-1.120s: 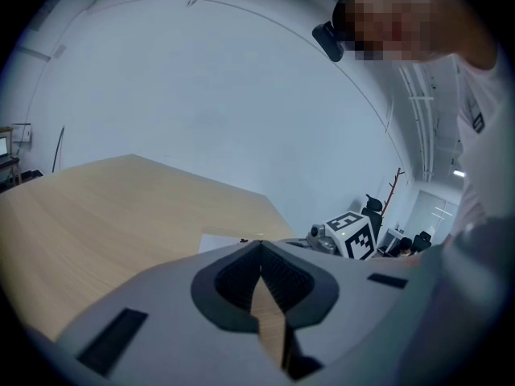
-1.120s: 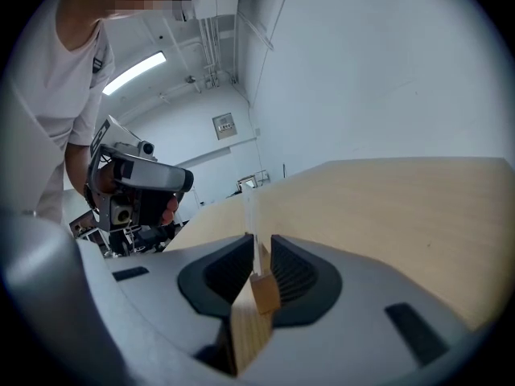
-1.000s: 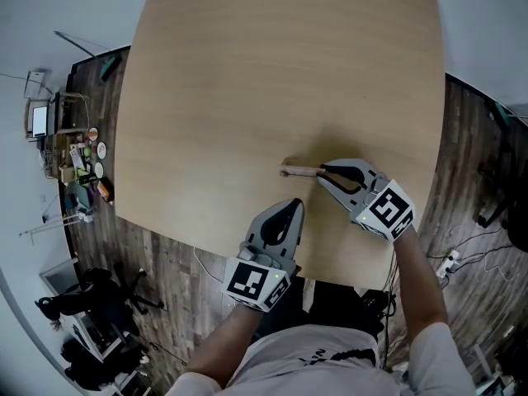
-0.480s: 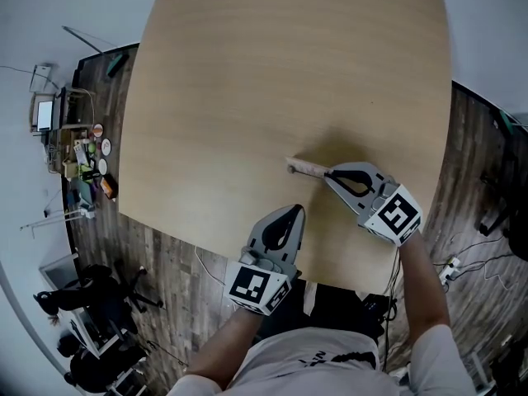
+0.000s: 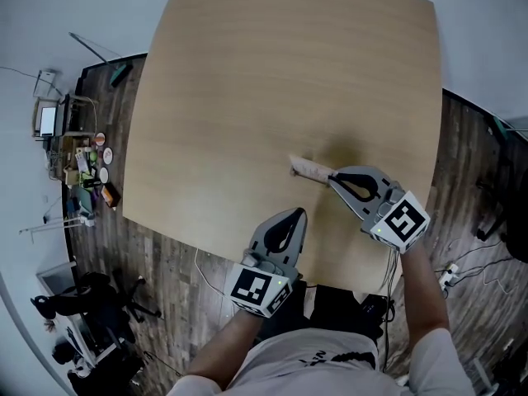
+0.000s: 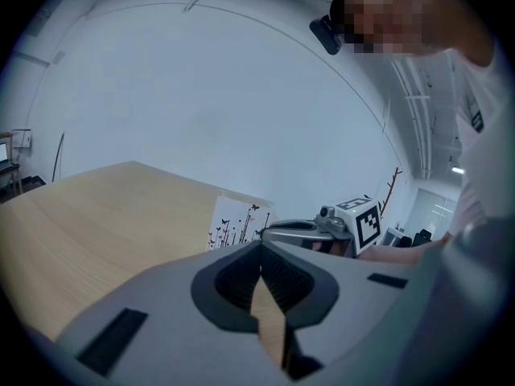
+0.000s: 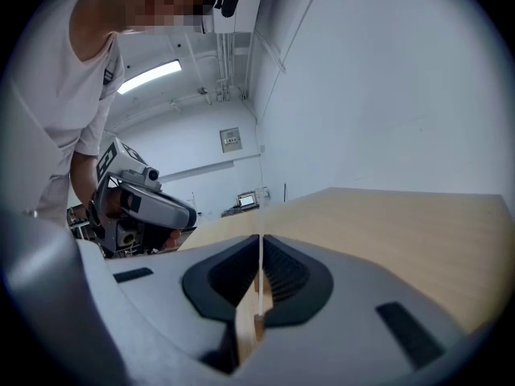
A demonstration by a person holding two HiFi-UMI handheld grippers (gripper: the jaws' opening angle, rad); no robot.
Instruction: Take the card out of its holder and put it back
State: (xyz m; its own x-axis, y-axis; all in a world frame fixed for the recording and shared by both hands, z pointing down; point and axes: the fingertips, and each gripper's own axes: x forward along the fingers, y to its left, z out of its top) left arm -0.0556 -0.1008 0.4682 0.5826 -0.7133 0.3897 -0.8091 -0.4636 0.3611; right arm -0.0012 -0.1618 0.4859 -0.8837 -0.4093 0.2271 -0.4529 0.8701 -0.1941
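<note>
The person wears a white short-sleeved T-shirt [image 5: 309,368] with small dark lettering on the chest, and a black head-mounted camera [image 6: 325,32]. The left gripper [image 5: 297,214] and right gripper [image 5: 333,175] are smooth grey plastic with black ribbed pads [image 6: 235,281]. Each carries a white cube [image 5: 257,287] printed with black square markers.

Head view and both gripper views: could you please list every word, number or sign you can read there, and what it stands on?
No text reads clearly in any view.
On the card: black tree and bird silhouettes only, no words.
On the marker cubes: black-and-white square patterns, no letters.
On the shirt: a dark print, too small to read.
On the wall plaque: too small to read.
</note>
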